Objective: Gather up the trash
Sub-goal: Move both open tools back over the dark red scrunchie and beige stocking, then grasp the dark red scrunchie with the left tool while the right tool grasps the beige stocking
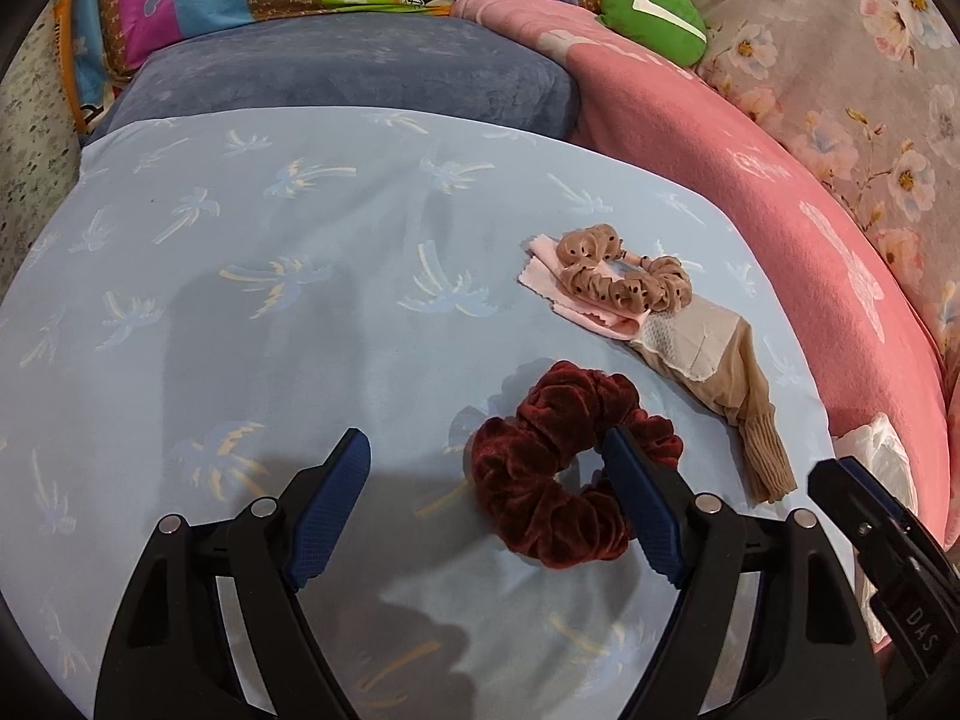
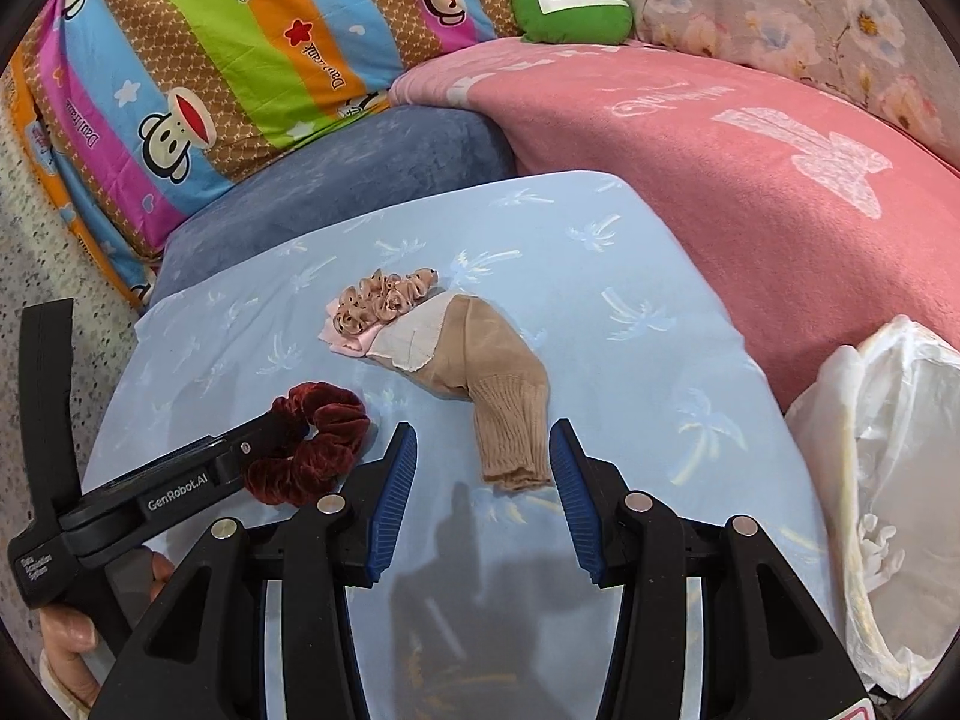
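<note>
A dark red velvet scrunchie [image 1: 558,468] [image 2: 318,438] lies on the light blue palm-print sheet [image 1: 270,300]. My left gripper [image 1: 486,435] is open and low over it, one finger [image 2: 264,426] across the ring and the other out on bare sheet. A tan sock [image 2: 480,354] [image 1: 738,408] lies to the right, a white patch on its far end. Its ribbed cuff sits between the open fingers of my right gripper [image 2: 483,429]; the pads do not press on it. A spotted beige scrunchie [image 1: 624,276] [image 2: 384,294] rests on a pink cloth [image 1: 558,294] beyond the sock.
A white plastic bag [image 2: 888,480] [image 1: 882,450] lies at the sheet's right edge against a pink blanket [image 2: 720,180]. A blue cushion [image 1: 360,78], a striped cartoon quilt [image 2: 210,60] and a green plush [image 2: 570,0] line the back. A person's hand [image 2: 72,630] holds the left gripper.
</note>
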### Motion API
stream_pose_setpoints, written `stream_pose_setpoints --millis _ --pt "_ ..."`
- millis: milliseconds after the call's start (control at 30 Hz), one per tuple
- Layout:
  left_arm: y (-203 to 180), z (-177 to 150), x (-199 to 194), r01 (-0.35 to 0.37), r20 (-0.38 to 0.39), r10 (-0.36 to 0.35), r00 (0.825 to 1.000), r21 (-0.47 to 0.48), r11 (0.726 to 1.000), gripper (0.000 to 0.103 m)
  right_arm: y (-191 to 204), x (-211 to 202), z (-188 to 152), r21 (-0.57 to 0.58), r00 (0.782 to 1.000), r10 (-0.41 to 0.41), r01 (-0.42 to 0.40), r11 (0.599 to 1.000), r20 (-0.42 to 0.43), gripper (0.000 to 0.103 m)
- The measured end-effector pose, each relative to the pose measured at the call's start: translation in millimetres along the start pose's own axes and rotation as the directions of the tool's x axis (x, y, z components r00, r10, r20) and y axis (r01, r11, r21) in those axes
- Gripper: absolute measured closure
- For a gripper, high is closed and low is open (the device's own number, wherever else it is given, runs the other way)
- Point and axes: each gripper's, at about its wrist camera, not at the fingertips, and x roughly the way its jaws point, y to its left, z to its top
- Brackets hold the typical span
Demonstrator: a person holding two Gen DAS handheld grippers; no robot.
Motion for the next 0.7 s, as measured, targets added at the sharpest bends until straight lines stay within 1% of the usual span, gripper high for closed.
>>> stream_pose_setpoints --millis 100,167,233,367,400,433,467,500,533,567,600,700 --pt "-3.1 1.8 6.7 0.012 -0.015 -0.011 1.0 0.007 1.0 0.033 0.9 12.3 2.1 0.002 1.0 -0.005 0.005 1.0 -0.011 0.057" --pt "-6.2 1.7 8.1 0.003 -0.009 -0.003 1.0 0.02 1.0 0.034 -0.6 18.9 2.4 0.008 1.0 -0.007 0.007 1.0 -0.019 0.057" --pt "-9.0 1.4 9.0 -0.002 -0.005 0.002 1.0 0.036 0.999 0.037 -2.6 25.8 2.0 0.016 1.0 -0.007 0.007 1.0 -0.028 0.057" --pt "-13.9 0.3 9.4 -0.003 -0.004 0.003 1.0 0.061 0.998 0.051 -8.1 39.6 -1.2 0.034 0.998 -0.009 0.011 0.999 -0.056 0.057" --pt "-15.0 0.1 9.3 0.001 -0.006 0.0 1.0 0.066 0.998 0.057 -9.1 42.2 -2.5 0.039 0.998 -0.01 0.012 0.999 -0.063 0.059" --pt "-15.9 -0.5 9.1 0.008 -0.01 -0.007 1.0 0.07 0.997 0.061 -10.3 44.5 -4.4 0.044 0.998 -0.009 0.012 0.999 -0.069 0.061" --pt "-16.9 -0.4 9.7 0.012 -0.013 -0.011 1.0 0.073 0.997 0.068 -10.7 45.4 -6.4 0.046 0.997 -0.008 0.011 0.999 -0.073 0.065" --pt "-17.9 -1.1 9.6 0.015 -0.015 -0.014 1.0 0.074 0.997 0.072 -11.7 46.0 -8.3 0.048 0.997 -0.009 0.012 0.999 -0.075 0.07" --pt "-18.8 -1.5 9.9 0.018 -0.017 -0.017 1.0 0.077 0.997 0.074 -12.0 45.2 -9.6 0.045 0.998 -0.015 0.018 0.999 -0.069 0.073" --pt "-19.9 -2.2 10.1 0.016 -0.016 -0.014 1.0 0.08 0.997 0.077 -12.5 44.7 -10.7 0.042 0.997 -0.019 0.022 0.999 -0.071 0.078" --pt "-20.9 -3.2 9.9 0.014 -0.016 -0.013 1.0 0.084 0.996 0.078 -13.6 43.8 -11.8 0.043 0.997 -0.018 0.022 0.999 -0.073 0.086" --pt "-24.2 -4.6 8.3 0.015 -0.019 -0.013 1.0 0.084 0.996 0.081 -19.1 40.0 -16.0 0.063 0.997 -0.004 0.009 0.998 -0.082 0.095"
